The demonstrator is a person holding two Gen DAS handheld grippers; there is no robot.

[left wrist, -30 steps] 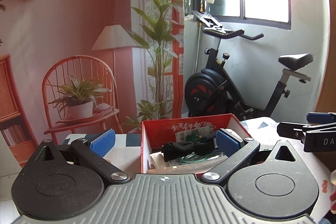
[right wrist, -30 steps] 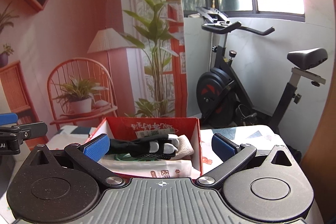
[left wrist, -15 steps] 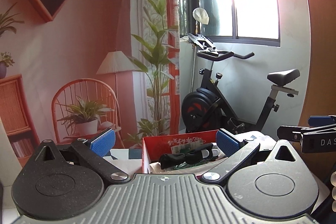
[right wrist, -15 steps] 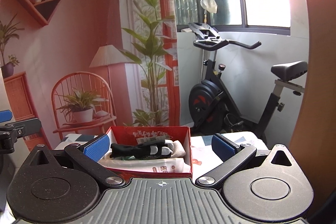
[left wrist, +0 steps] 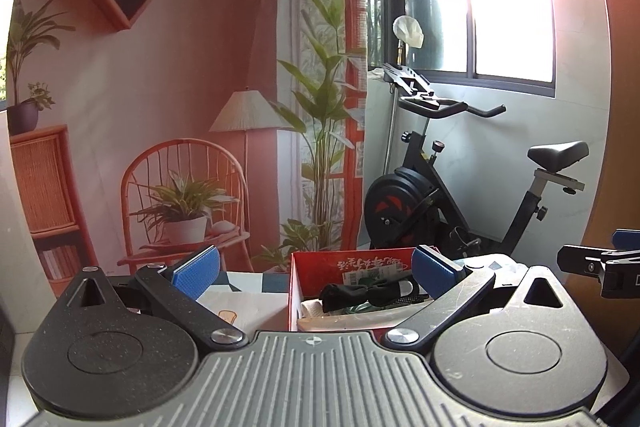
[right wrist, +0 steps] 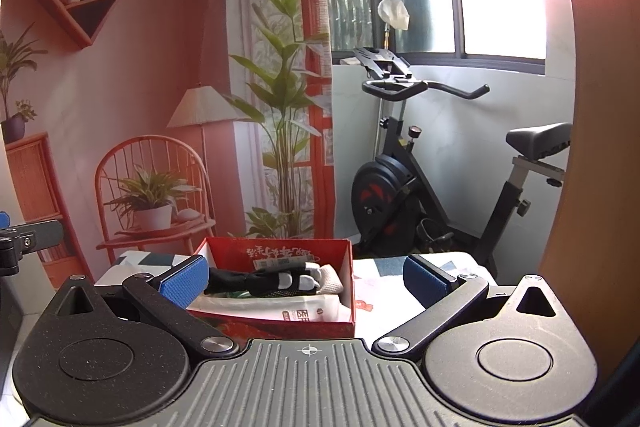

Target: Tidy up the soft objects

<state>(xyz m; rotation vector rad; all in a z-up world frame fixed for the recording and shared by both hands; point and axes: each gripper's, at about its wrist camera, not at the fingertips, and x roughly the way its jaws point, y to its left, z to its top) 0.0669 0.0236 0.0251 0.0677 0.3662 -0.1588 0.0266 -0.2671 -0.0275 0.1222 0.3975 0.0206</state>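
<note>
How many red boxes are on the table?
1. The red box sits on the table ahead of both open grippers, stuffed with soft things, a black glove on top. Anything behind it is hidden.

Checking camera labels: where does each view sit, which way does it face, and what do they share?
Left wrist: on the left gripper, facing forward over the red box; own open fingers show, with the right gripper at the right edge.
Right wrist: on the right gripper, facing the same way; own open fingers show, with the left gripper at the left edge.
Shared: red box, black glove, exercise bike.
</note>
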